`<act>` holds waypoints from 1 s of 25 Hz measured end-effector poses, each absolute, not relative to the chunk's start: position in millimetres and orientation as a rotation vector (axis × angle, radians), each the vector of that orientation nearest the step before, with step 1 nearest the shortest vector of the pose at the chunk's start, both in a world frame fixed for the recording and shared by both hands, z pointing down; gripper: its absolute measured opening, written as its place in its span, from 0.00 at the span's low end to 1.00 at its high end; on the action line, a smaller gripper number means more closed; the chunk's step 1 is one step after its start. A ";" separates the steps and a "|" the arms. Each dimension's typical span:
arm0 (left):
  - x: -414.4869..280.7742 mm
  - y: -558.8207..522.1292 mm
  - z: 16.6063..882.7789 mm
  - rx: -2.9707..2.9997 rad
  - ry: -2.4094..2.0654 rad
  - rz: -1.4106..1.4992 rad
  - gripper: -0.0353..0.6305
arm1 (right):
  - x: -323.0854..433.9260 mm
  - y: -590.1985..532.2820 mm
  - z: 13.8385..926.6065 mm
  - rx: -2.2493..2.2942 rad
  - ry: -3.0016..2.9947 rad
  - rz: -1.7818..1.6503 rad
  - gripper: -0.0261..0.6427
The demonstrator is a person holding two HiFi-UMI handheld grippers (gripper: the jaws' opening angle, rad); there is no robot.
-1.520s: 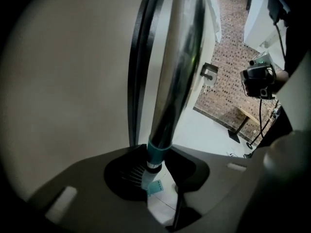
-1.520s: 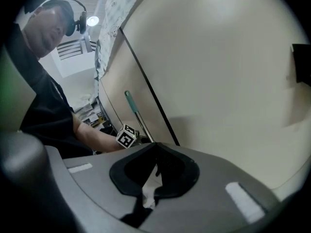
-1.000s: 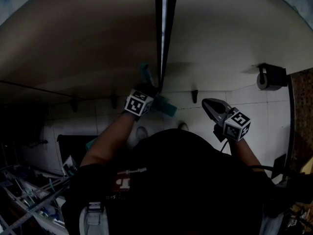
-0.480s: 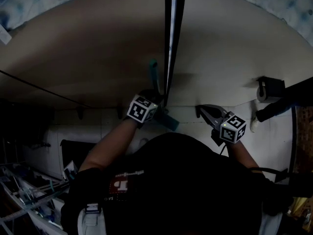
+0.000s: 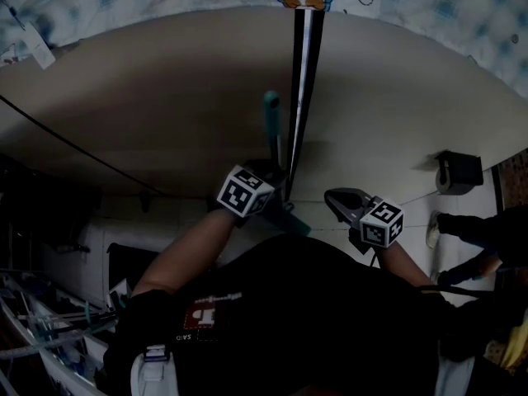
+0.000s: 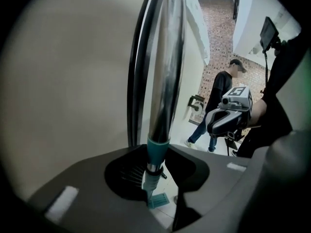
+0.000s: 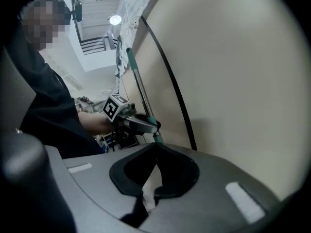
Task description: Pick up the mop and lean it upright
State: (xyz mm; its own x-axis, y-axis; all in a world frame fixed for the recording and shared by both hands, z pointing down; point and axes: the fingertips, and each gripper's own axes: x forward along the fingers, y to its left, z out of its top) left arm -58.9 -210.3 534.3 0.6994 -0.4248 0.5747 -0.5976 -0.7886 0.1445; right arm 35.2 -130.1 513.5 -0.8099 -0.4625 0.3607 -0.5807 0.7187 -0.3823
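Since a second ago our left gripper [image 5: 276,177] has risen, carrying the mop [image 5: 271,104] higher against the beige wall [image 5: 165,97]. Its jaws pinch the chrome pole by a teal collar. The mop's long axis stands near upright, handle end topmost, beside a black strip [image 5: 302,89]. Our right gripper [image 5: 337,199] hangs apart from it, jaws pressed together, empty.

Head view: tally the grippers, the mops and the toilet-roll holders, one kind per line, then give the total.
Grippers: 2 (left gripper, right gripper)
Mop: 1
Toilet-roll holder: 1
Total: 4
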 end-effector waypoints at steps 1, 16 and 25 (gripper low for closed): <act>-58.9 -210.8 526.6 2.601 -0.798 0.757 0.22 | 35.9 -130.7 512.3 0.830 -2.687 0.711 0.06; -51.6 -222.4 365.7 2.831 -0.798 0.497 0.22 | 56.4 -130.4 467.4 0.932 -2.734 0.602 0.06; -38.9 -210.0 309.3 2.929 -0.753 0.455 0.22 | 52.5 -137.6 419.1 0.929 -2.804 0.468 0.06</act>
